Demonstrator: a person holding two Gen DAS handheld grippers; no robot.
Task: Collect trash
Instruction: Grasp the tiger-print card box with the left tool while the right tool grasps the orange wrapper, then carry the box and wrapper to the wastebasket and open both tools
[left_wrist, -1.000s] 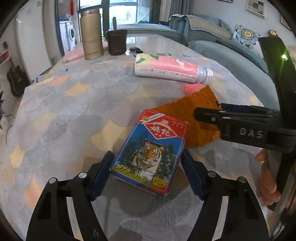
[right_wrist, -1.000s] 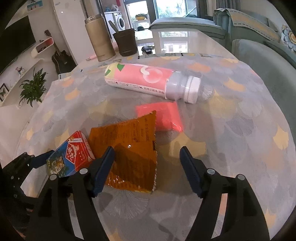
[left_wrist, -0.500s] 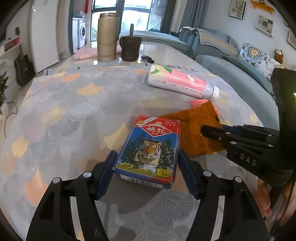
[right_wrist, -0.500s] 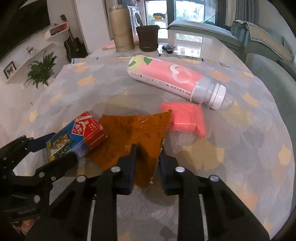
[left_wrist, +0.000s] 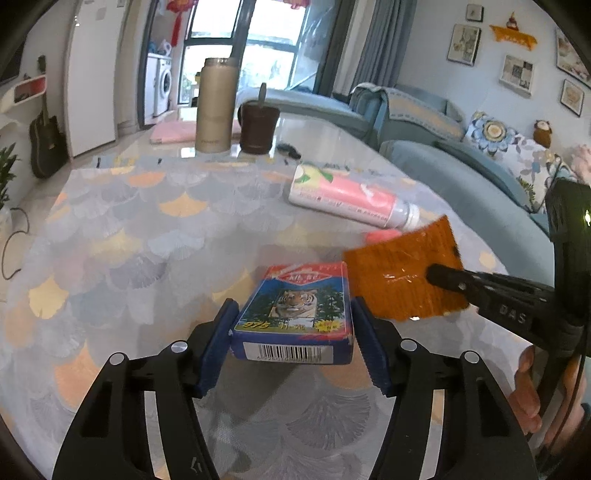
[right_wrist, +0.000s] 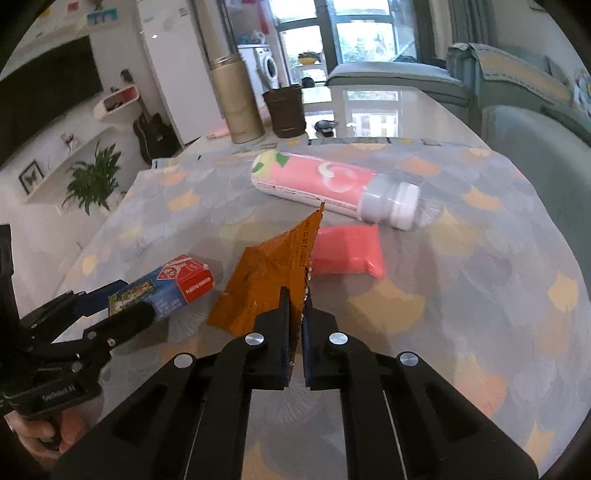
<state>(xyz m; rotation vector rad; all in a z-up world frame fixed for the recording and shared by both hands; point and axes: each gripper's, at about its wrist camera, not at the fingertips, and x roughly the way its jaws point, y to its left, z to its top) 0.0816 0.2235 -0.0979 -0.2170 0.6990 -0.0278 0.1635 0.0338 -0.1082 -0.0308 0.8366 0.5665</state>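
A blue playing-card box with a tiger picture sits between the blue pads of my left gripper, whose jaws are closing and press on its sides, holding it just above the cloth. My right gripper is shut on the near edge of an orange foil wrapper, which hangs lifted and crumpled off the table. In the left wrist view the wrapper is at the right, beside the box. A pink bottle lies on its side farther back, with a flat pink packet in front of it.
A tall beige flask and a brown cup stand at the far end of the table. A teal sofa runs along the right side. A hand grips the right tool's handle.
The right gripper shut on the orange wrapper and raised it off the table. The left gripper narrowed onto the card box and lifted it slightly; both views now tilt up more.
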